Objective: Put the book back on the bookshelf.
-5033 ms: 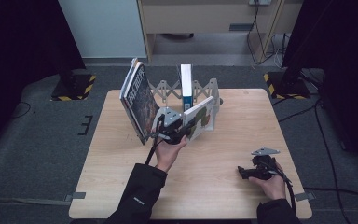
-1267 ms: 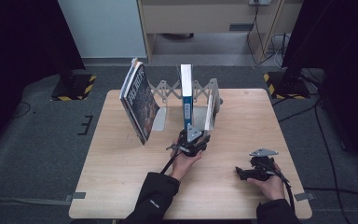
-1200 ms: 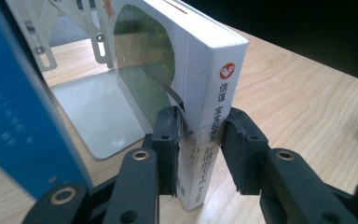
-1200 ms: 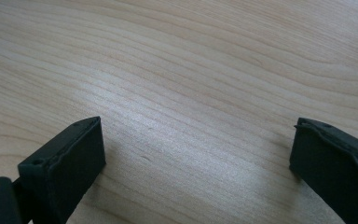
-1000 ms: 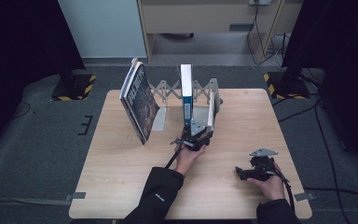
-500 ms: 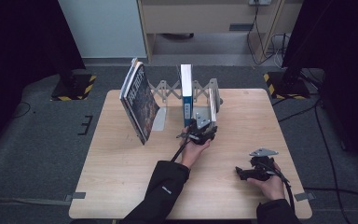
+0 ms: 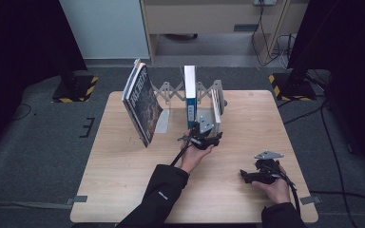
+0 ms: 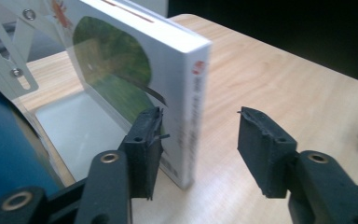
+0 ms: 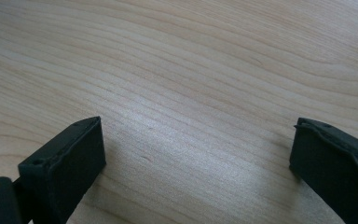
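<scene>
While the right gripper lies where it lay five seconds ago, low and right of centre in the high view on the wooden table, the left gripper has travelled from beside the dark-covered book to the middle of the frame, close in front of the white book at the right end of the expanding metal book rack. That book leaned half-laid against the rack then; now it stands upright on its edge, to the right of the blue-spined book, which has not moved.

In the left gripper view the gripper has its jaws parted — the white book's spine corner sits between them nearer the left pad, and whether that pad touches the cover cannot be told; the right pad stands clear. The spine lettering is too blurred to read, the cover is cut off at the upper left, and a blue mass (probably the neighbouring book) crowds the lower left edge.

In the right gripper view the right gripper is spread wide over bare wood — nothing between the pads.
</scene>
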{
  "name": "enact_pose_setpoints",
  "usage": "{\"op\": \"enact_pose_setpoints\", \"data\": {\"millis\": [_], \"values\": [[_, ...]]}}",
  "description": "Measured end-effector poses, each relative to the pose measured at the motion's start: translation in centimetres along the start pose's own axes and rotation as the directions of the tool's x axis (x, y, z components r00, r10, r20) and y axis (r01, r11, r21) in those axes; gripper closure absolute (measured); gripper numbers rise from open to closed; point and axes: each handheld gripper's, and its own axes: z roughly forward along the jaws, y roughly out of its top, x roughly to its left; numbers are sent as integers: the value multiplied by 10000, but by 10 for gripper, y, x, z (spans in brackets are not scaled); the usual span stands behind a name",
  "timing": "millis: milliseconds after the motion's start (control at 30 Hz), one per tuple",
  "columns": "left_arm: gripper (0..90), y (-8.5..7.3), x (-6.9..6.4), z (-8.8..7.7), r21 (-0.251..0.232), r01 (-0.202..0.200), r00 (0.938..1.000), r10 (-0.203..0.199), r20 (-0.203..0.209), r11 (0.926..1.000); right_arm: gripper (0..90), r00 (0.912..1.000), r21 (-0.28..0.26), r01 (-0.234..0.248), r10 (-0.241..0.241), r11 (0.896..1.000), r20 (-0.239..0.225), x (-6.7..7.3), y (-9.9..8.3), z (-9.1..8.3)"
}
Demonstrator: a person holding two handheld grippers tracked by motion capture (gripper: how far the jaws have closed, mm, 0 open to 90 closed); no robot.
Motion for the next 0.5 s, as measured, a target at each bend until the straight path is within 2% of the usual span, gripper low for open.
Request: {"op": "enact_pose_setpoints", "data": {"millis": [67,167,200,367,433,500], "values": [[457,0,-2,-10,121,-70,9998,68,174,9999,40,10000,11,-20,20,10000,-2,0,0,0],[428,-1,-3,-31,323,-458,9985,448,309,9984,60,10000,99,-20,21,9999,-48,1,1,-1],[417,-2,-3,-36,310,-461,9984,450,335,9985,69,10000,124,42,-42,9999,-70,0,1,-2],[375,-11,5,-64,589,-197,9987,169,475,9981,94,9997,225,58,-53,9997,-253,1,2,-4],[331,-16,10,-73,941,-141,9990,100,436,9955,95,9996,223,80,-73,9997,-287,1,3,-5],[307,-23,14,-80,1111,-54,9990,5,438,9938,95,9996,10,-24,24,10000,-287,1,4,-7]]}}
